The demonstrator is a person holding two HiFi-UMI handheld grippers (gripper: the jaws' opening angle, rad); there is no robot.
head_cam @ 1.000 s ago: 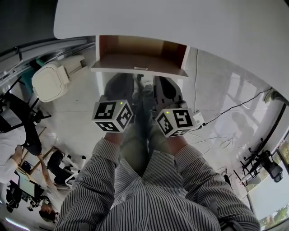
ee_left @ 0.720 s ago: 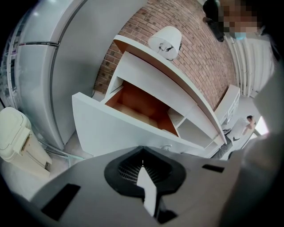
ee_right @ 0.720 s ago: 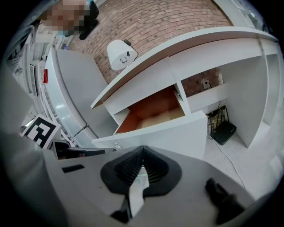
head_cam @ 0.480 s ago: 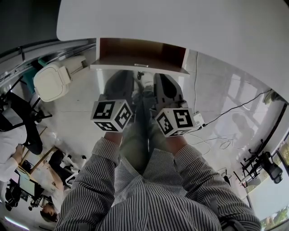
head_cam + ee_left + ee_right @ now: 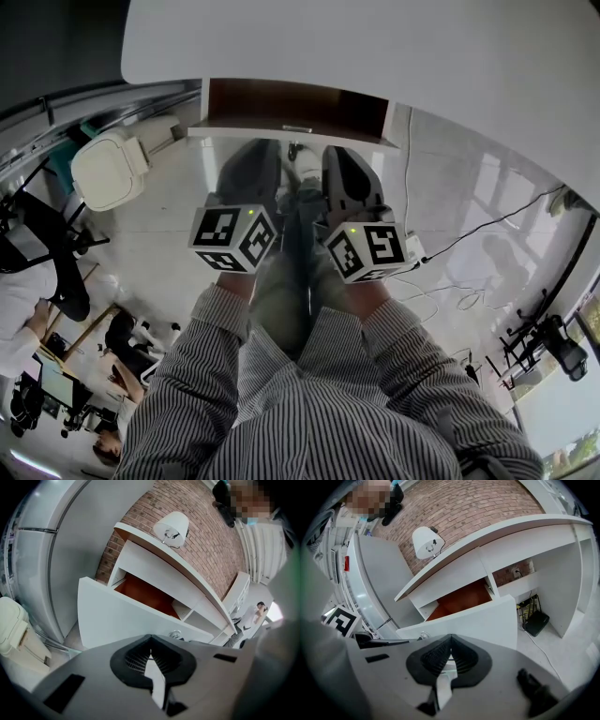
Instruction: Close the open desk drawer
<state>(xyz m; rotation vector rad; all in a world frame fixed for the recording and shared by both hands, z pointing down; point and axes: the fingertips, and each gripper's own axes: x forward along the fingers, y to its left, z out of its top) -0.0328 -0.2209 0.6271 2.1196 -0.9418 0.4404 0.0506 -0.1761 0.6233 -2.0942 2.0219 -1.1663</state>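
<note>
The desk drawer (image 5: 292, 134) stands partly open under the white desktop (image 5: 375, 47), with its brown inside (image 5: 291, 101) showing. In the head view my left gripper (image 5: 261, 150) and right gripper (image 5: 334, 156) reach side by side up to the drawer's white front. Both are shut with nothing between the jaws. From the left gripper (image 5: 150, 645) I see the drawer front (image 5: 117, 618) close ahead and its small round knob (image 5: 176, 633) to the right. In the right gripper view the right gripper (image 5: 450, 640) sits low against the same front (image 5: 478, 618), with the knob (image 5: 423, 634) to its left.
A cream chair (image 5: 108, 169) stands on the floor to the left, and cables (image 5: 469, 234) trail at the right. A white lamp (image 5: 171, 527) sits on the desk. A black box (image 5: 536, 620) lies in the knee space under the desk. My legs (image 5: 291, 281) are below the grippers.
The drawer has slid a little further in under the desktop, so less of its brown inside shows. Both grippers have moved forward with it.
</note>
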